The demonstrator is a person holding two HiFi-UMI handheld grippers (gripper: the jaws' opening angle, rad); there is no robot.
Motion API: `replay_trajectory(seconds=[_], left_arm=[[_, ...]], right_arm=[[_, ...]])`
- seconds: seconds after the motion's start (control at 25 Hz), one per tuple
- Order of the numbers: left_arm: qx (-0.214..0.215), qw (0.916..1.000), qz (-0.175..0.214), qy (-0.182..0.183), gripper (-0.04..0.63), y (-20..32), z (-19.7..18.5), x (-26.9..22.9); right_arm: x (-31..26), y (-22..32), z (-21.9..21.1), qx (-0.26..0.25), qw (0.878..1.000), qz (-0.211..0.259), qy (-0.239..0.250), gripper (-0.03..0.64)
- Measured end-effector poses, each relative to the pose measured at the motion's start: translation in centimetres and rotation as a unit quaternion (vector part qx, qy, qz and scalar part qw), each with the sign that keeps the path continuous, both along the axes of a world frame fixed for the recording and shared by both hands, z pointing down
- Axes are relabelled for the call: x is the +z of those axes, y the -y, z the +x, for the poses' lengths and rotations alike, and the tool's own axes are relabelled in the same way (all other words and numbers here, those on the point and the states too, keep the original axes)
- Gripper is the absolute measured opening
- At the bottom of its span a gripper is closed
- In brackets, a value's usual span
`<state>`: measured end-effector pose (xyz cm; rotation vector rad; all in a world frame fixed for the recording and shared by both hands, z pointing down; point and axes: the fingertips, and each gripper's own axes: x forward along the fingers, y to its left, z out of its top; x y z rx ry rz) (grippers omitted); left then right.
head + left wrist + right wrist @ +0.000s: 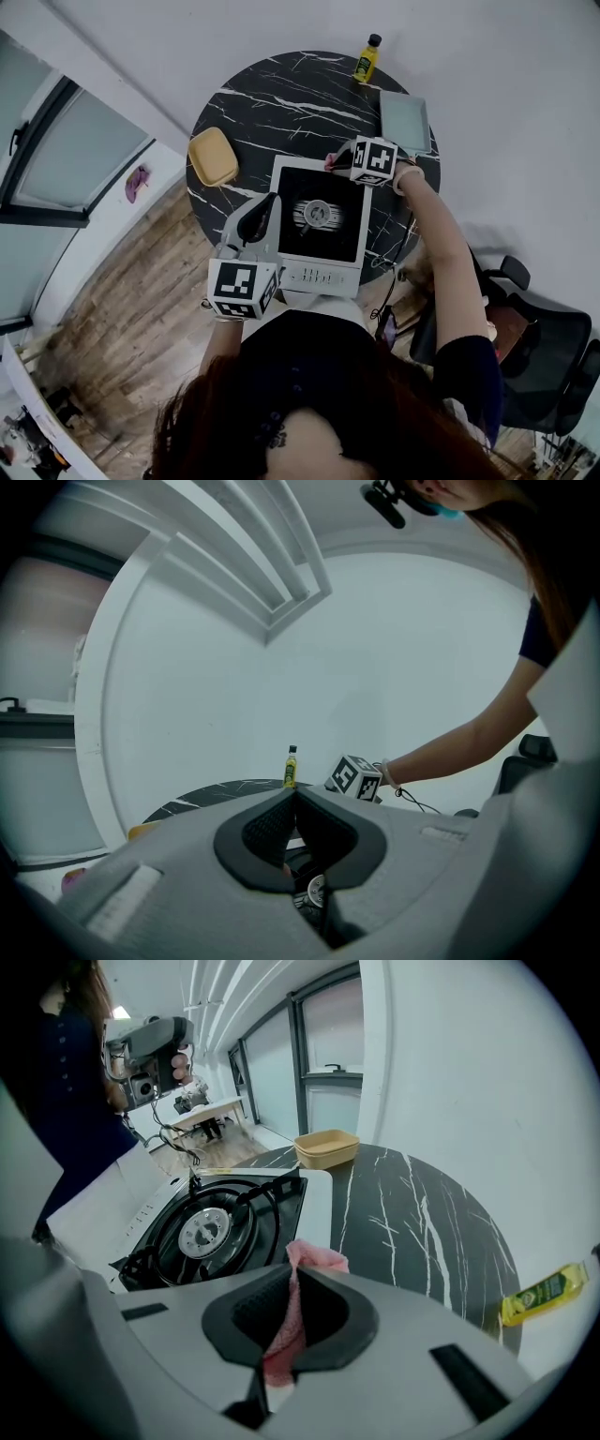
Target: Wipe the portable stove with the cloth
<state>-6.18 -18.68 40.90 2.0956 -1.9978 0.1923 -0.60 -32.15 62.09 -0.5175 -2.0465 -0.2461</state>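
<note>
Pink cloth is sitting pinched between the jaws of the right gripper, at the far edge of the stove. Left gripper is hovering at the stove's left edge, jaws pressed together, gripping nothing.

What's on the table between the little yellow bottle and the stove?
Mostly bare marble table, the head view shows. Between the bottle and the stove only the right gripper, shut on the pink cloth, stands at the stove's far edge.

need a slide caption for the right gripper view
Right gripper shut on a pink cloth at the portable stove's white rim, marble table beyond
</note>
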Motion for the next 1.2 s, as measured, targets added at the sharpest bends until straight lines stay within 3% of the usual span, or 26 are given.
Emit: replay_trajectory(seconds=[1.2], left_arm=[[0.022, 0.9997, -0.002, 0.010, 0.012, -0.6, 2.9, 0.0]], right_arm=[[0.2, 1.6, 4.8, 0.053, 0.998, -0.022, -0.017, 0.020]])
